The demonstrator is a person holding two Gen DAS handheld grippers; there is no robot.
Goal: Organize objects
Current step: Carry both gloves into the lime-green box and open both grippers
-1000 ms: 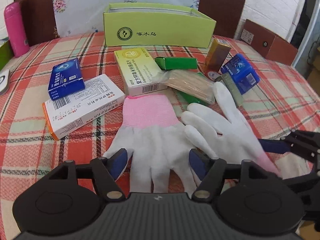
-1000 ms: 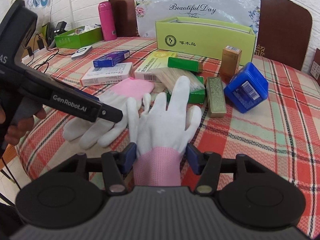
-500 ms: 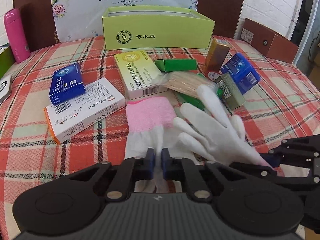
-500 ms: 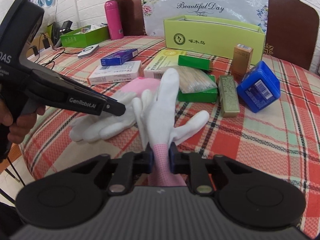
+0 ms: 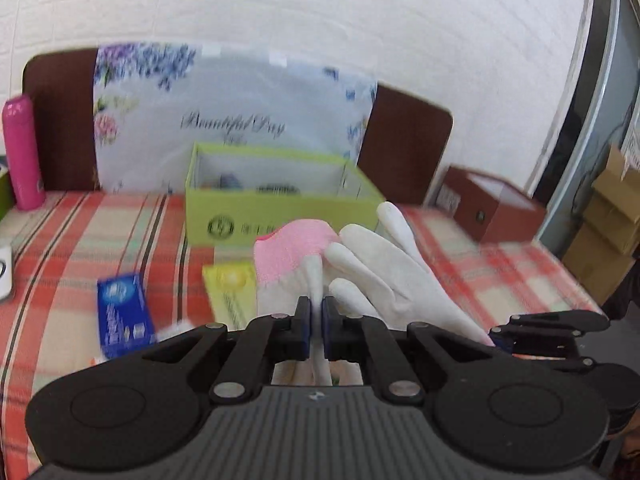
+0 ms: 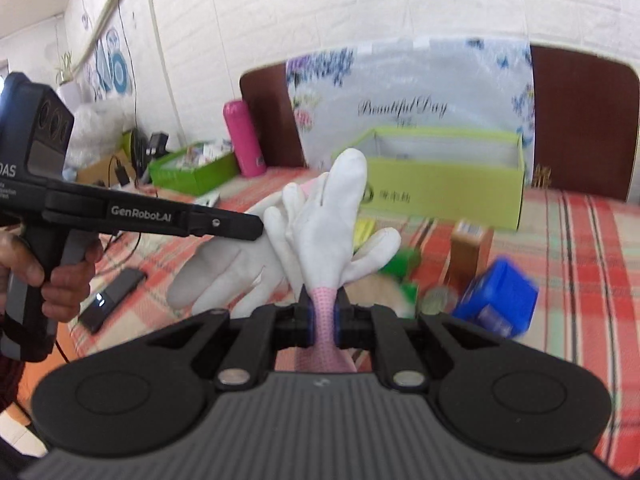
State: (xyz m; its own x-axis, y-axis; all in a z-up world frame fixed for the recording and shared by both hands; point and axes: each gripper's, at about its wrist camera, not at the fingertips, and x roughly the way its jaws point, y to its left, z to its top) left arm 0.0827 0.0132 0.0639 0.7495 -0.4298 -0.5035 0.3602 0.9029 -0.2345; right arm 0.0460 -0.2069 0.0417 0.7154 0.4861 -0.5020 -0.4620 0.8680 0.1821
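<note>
Both pictures are smeared, so the words on the small boxes cannot be read. The black body of each claw covers the near part of the table.

The left gripper (image 5: 315,322) is pressed together on a white finger of the first glove (image 5: 292,256), whose pink cuff sticks up. The right gripper (image 6: 324,318) pinches the pink cuff of the second glove (image 6: 336,216), whose white fingers point up. Both gloves are up off the table, touching each other, in front of the green box (image 5: 280,216).

The gloves hide part of a yellow box (image 5: 230,292). A blue box (image 5: 124,316) lies to the left. On the right are a blue tub (image 6: 496,300) and a brown carton (image 6: 470,244), both blurry. A pink bottle (image 5: 22,152) stands at the far left.

A checked red cloth (image 5: 80,240) covers the table. Behind it are a flowery bag (image 5: 232,116), dark chairs and a white brick wall (image 5: 320,8). A hand (image 6: 60,276) grips the left tool's handle.
</note>
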